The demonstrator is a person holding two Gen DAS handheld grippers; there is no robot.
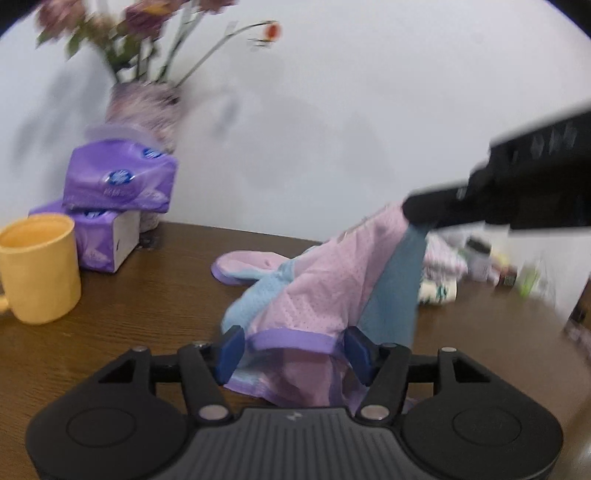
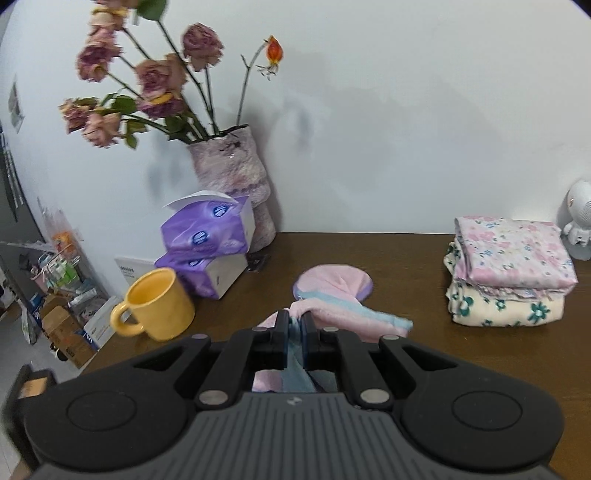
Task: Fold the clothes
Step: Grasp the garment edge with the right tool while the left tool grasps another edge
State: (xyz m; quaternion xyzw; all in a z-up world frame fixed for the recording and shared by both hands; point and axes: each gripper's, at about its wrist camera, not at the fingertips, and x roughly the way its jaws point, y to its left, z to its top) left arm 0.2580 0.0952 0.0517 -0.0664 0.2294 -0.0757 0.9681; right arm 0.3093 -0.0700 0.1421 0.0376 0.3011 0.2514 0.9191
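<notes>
Pink and blue garment point(image 1: 325, 291): centre of frame, one end lifted, the rest trailing on the brown surface point(image 1: 147, 295). Right gripper point(image 2: 294, 323): clenched on a fold of the garment. Left gripper point(image 1: 293, 349): released, pads apart, purple hem lying between them. Yellow mug point(image 2: 159, 304), tissue packs point(image 2: 208, 236), vase of flowers point(image 2: 236, 184): left. Folded stack point(image 2: 509, 273): right.

Light: even, soft, indoor.
Shadows: faint grey on wall point(image 2: 369, 110).
Blur: left view smeared, flowers point(image 1: 140, 22) streaked.
Edges: fisheye bending, dark corners.
</notes>
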